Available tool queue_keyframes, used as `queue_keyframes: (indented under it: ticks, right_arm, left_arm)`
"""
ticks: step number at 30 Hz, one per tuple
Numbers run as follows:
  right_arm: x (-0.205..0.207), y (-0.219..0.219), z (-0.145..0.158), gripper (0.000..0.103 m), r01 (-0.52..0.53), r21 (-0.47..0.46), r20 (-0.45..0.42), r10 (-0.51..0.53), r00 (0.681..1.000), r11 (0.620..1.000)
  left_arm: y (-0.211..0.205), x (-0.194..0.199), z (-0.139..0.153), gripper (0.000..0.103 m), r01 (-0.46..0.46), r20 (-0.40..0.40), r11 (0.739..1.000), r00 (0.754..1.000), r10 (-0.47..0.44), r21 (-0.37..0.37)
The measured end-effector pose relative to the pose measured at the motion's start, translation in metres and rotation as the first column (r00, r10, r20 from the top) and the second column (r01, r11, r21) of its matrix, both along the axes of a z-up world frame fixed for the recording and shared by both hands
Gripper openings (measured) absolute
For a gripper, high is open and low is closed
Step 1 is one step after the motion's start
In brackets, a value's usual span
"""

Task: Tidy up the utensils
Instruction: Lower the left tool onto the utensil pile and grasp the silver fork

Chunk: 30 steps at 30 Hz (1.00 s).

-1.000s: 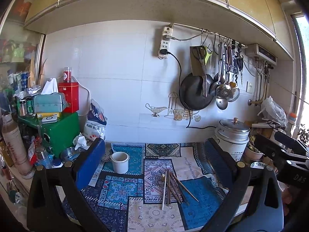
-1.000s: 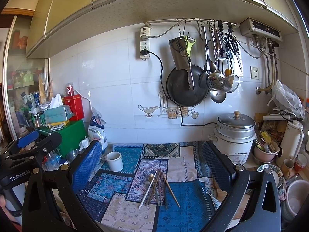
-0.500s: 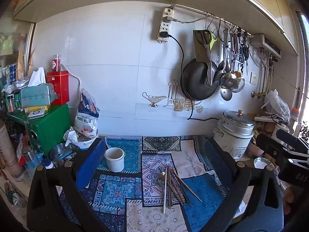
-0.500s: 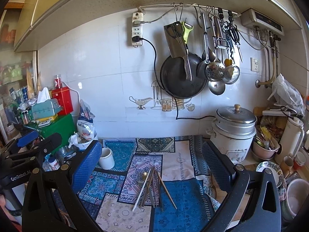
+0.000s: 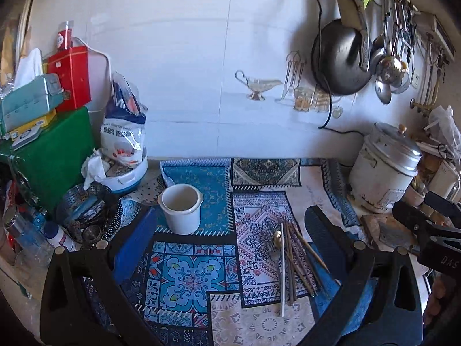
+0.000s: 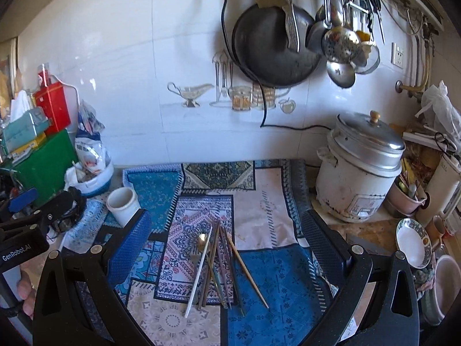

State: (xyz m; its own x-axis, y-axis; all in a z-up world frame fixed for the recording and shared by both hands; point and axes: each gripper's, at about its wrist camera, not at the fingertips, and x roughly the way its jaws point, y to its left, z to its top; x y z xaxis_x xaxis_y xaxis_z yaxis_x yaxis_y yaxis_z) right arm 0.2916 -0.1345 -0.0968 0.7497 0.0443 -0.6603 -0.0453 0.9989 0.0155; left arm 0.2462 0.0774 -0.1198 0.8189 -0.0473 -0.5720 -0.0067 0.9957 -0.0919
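Note:
A loose pile of utensils (image 5: pixel 291 262), chopsticks with a spoon and a fork, lies on the patterned mat (image 5: pixel 184 276); it also shows in the right wrist view (image 6: pixel 219 262). An empty white cup (image 5: pixel 181 207) stands upright on the mat, left of the pile, and also shows in the right wrist view (image 6: pixel 123 205). My left gripper (image 5: pixel 227 239) is open and empty, above the mat between cup and pile. My right gripper (image 6: pixel 227 242) is open and empty, above the pile.
A white rice cooker (image 6: pixel 360 173) stands at the right back. A green box (image 5: pixel 49 155), a bag in a bowl (image 5: pixel 124 144) and a steel basket (image 5: pixel 86 216) crowd the left. Pans and ladles (image 6: pixel 288 46) hang on the wall. Dishes (image 6: pixel 412 242) sit at the far right.
Both grippers have tilted down and moved closer to the counter; the mat, cup and utensil pile now look larger. Both stay open and empty.

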Motion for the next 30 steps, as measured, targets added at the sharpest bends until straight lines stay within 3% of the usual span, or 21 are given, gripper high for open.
queue_keyframes:
  ticks: [6, 13, 17, 22, 30]
  right_arm:
    - [0.034, 0.002, -0.065, 0.101, 0.069, -0.084, -0.185, -0.084, 0.979, 0.994]
    - [0.054, -0.010, -0.127, 0.092, 0.112, -0.076, -0.369, -0.132, 0.920, 0.991]
    - [0.063, -0.016, -0.149, 0.088, 0.107, -0.027, -0.430, -0.108, 0.896, 0.994]
    - [0.078, -0.022, -0.172, 0.076, 0.064, -0.030, -0.479, -0.071, 0.875, 0.997]
    - [0.104, -0.038, -0.189, 0.067, -0.019, 0.033, -0.538, 0.034, 0.842, 0.999]
  left_arm:
    - [0.000, 0.046, -0.062, 0.103, 0.059, -0.140, 0.993, 0.989, -0.045, 0.102]
    - [-0.022, 0.079, -0.123, 0.103, 0.168, -0.269, 0.975, 0.955, -0.123, 0.149]
    - [-0.036, 0.095, -0.148, 0.101, 0.196, -0.313, 0.972, 0.938, -0.147, 0.131]
    - [-0.056, 0.116, -0.178, 0.083, 0.240, -0.417, 0.970, 0.887, -0.198, 0.048]
    - [-0.086, 0.138, -0.212, 0.056, 0.241, -0.539, 0.968, 0.807, -0.242, -0.073]
